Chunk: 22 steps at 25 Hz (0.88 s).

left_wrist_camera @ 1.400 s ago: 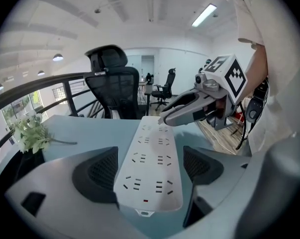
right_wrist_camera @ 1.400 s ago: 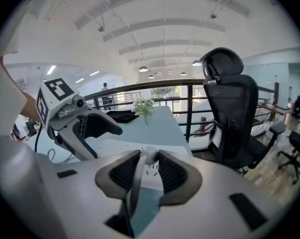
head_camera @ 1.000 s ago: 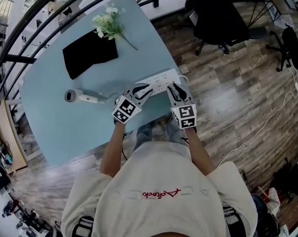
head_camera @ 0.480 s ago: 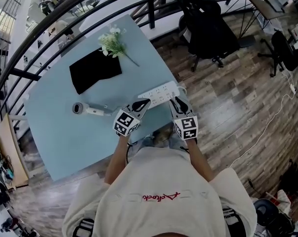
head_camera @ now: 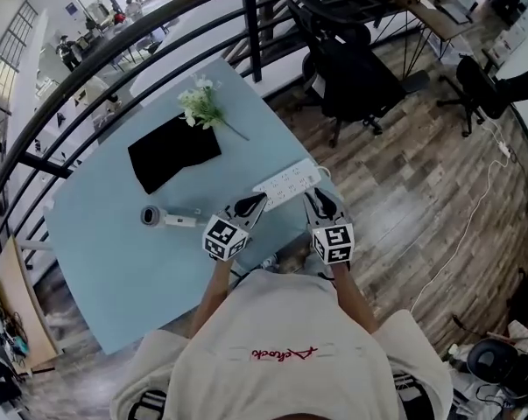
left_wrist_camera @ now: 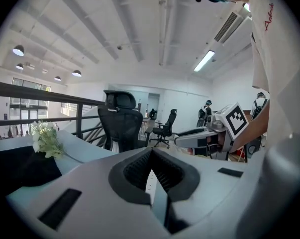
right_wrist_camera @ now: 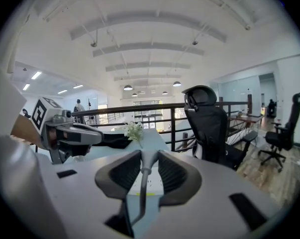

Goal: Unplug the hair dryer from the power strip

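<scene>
On the table, dryer well left of the strip, left gripper beside the strip, jaws together, empty, right gripper at the strip's right end, clamped on a plug.

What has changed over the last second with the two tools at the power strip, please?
Both tools drew back from the power strip toward the person. The left tool shut, empty; the right tool kept its grip on the grey plug. Hair dryer, black cloth and flowers stayed put.
</scene>
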### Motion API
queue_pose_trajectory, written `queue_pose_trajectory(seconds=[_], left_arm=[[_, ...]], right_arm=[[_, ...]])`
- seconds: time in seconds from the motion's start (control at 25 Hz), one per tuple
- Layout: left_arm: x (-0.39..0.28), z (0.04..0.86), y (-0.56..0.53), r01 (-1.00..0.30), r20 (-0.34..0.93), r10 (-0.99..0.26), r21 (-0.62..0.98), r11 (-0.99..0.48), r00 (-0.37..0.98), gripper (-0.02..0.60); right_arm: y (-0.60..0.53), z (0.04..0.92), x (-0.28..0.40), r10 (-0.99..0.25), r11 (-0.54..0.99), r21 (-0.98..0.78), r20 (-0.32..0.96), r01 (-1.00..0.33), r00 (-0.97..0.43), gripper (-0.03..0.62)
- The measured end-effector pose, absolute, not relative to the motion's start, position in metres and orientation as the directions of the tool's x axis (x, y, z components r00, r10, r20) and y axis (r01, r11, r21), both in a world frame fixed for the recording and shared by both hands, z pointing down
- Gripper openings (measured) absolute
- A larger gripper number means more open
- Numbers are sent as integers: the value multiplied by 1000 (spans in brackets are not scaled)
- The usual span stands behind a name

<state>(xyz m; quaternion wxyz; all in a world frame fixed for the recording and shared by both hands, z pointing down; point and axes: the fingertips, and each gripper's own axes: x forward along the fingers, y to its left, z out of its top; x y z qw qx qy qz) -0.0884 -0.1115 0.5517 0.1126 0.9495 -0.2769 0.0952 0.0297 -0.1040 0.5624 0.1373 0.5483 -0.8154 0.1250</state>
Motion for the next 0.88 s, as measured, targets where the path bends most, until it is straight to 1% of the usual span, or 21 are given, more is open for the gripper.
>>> queue_pose_trajectory(seconds=[0.2, 0.36, 0.6, 0.88], left_arm=[[-101, 548, -104, -511, 228, -471, 171, -842, 852, 6], [-105, 545, -104, -512, 215, -474, 176, -841, 854, 6], [-101, 542, -99, -514, 222, -476, 159, -843, 851, 6], [-80, 537, -80, -521, 229, -485, 140, -842, 844, 6]], right_arm=[[-89, 549, 24, -892, 305, -53, 335, -951, -305, 123], [-83, 540, 23, -909, 278, -48, 311, -959, -279, 123], [-77, 529, 30, -920, 265, -40, 288, -964, -265, 123], [-57, 521, 48, -924, 277, -44, 263, -960, -278, 123]])
